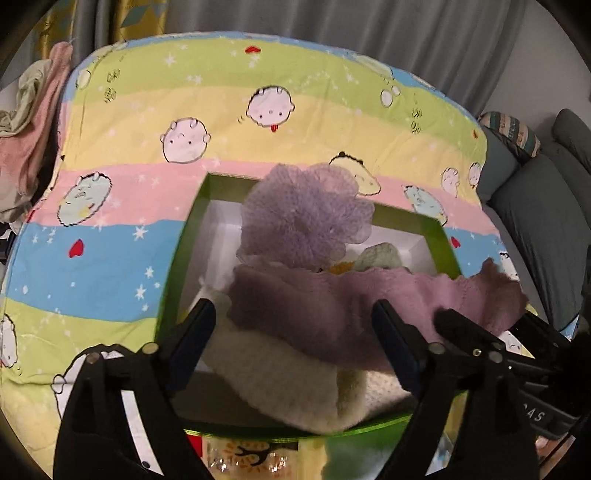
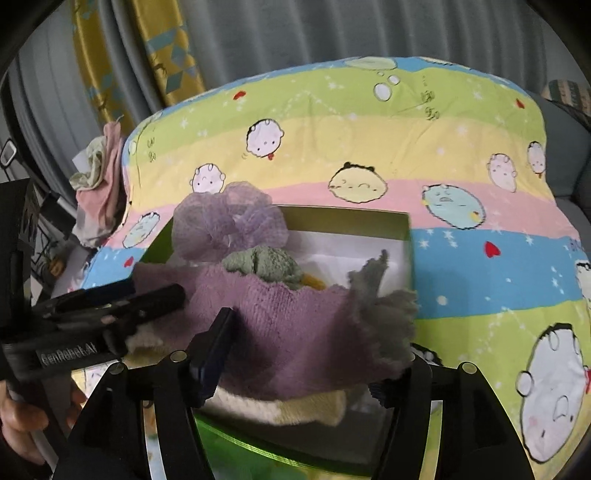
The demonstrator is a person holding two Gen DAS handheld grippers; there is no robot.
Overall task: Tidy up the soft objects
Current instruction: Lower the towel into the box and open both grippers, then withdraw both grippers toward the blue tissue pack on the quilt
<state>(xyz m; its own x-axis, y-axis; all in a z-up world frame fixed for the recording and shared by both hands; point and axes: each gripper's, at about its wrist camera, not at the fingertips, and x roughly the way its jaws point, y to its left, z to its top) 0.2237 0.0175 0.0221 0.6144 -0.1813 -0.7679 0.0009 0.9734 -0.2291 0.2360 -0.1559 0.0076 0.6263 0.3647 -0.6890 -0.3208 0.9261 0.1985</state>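
The left gripper (image 1: 291, 347) has its fingers (image 1: 195, 332) spread wide, one on each side of the purple towel (image 1: 332, 314) without pinching it. The right gripper (image 2: 314, 354) also stands with fingers (image 2: 214, 350) parted; the towel's frayed corner bunches over the far finger, and whether that finger presses the cloth I cannot tell.

The purple towel is draped across the near part of the green box (image 1: 173, 258) — its right end spills past the box's right rim, while its left end stops inside. Directly under it lies a cream towel (image 1: 288, 380), reaching the box's near rim. Behind the purple towel, deeper in the box, sit a lilac mesh sponge (image 1: 306, 214) rising above the far rim, a small green cloth (image 2: 266, 264) and a bit of something yellow (image 2: 316, 282).

White box floor (image 1: 218, 236) shows open at the far left and far right corners. Around the box the striped cartoon blanket (image 1: 110, 258) lies flat on all sides, bare to the box's left. Beyond the blanket's left edge lies crumpled pink and pale clothing (image 1: 29, 129); behind it hang grey curtains (image 1: 332, 22).
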